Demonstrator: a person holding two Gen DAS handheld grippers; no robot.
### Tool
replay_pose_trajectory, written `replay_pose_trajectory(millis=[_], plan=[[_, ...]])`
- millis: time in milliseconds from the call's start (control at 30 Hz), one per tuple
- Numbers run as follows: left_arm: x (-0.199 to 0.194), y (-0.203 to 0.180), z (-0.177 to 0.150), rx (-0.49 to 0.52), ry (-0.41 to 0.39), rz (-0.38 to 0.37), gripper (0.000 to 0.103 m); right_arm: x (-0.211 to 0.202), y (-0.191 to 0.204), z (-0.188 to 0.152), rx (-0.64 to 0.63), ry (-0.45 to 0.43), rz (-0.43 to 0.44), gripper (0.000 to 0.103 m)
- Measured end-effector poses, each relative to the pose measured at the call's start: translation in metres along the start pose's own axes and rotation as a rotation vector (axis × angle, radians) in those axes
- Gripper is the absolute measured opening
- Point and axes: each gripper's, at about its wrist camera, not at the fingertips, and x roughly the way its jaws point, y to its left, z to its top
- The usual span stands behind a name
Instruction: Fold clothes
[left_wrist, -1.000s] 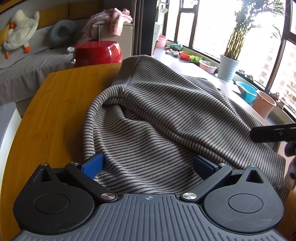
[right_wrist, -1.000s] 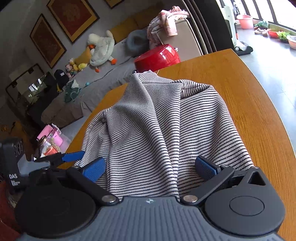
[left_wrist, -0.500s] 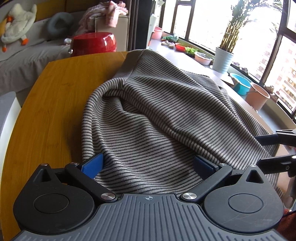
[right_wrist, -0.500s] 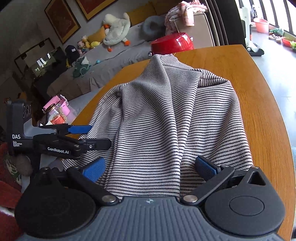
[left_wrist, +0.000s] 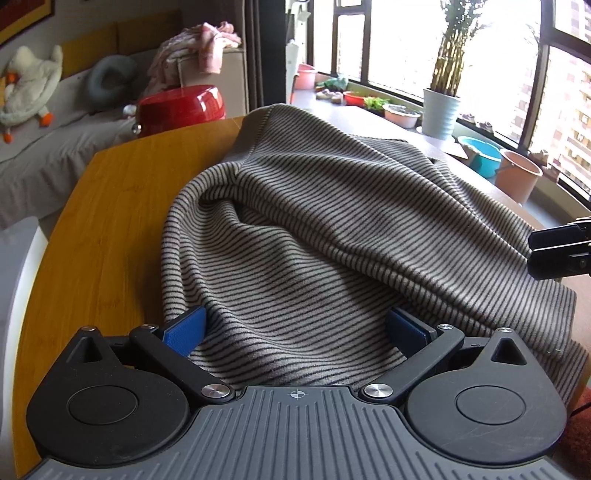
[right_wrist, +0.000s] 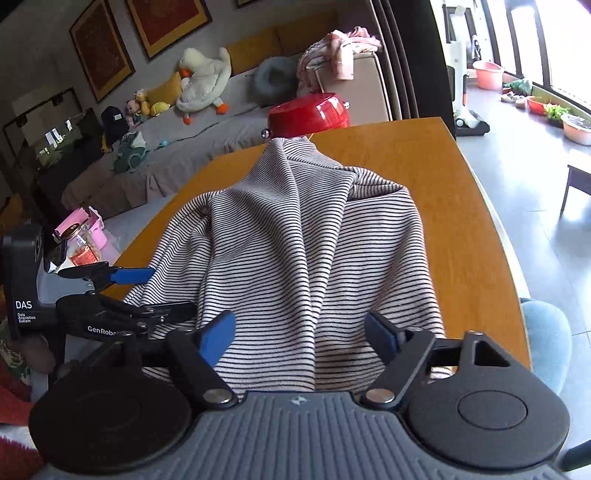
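Observation:
A grey striped garment (left_wrist: 332, 236) lies rumpled on the wooden table (left_wrist: 110, 221); it also shows in the right wrist view (right_wrist: 306, 251). My left gripper (left_wrist: 295, 328) is open, its blue pads on either side of the garment's near edge. My right gripper (right_wrist: 301, 332) is open too, narrower than the left one, with the near hem between its pads. The left gripper shows in the right wrist view (right_wrist: 144, 291) at the garment's left edge. The right gripper's fingers (left_wrist: 561, 251) reach the garment's right edge.
A red pot (right_wrist: 308, 114) stands beyond the table's far edge. A jar and pink box (right_wrist: 81, 243) are left of the table. A sofa with plush toys (right_wrist: 203, 77) is behind. Plant pots and buckets (left_wrist: 480, 151) line the window. A blue chair (right_wrist: 546, 332) is at right.
Both grippers have shifted around the garment's near edge. The right gripper's pads have come closer together around the hem. The garment's folds have shifted slightly.

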Motion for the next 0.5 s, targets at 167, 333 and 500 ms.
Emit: replay_pose_trajectory(millis=[167,333,500], plan=[[-0.01,-0.003,0.002,0.044,-0.048,-0.061,0.103,-0.003,0.0,-0.012,-0.005,0.05,0.012,0.053],[-0.03,-0.017,0.007,0.178,-0.151,-0.127,0.103,0.003,0.018,-0.003,-0.037,0.058,0.055,0.021],[-0.042,-0.023,0.011,0.237,-0.184,-0.173,0.103,-0.006,0.052,0.041,-0.168,-0.069,0.133,0.001]])
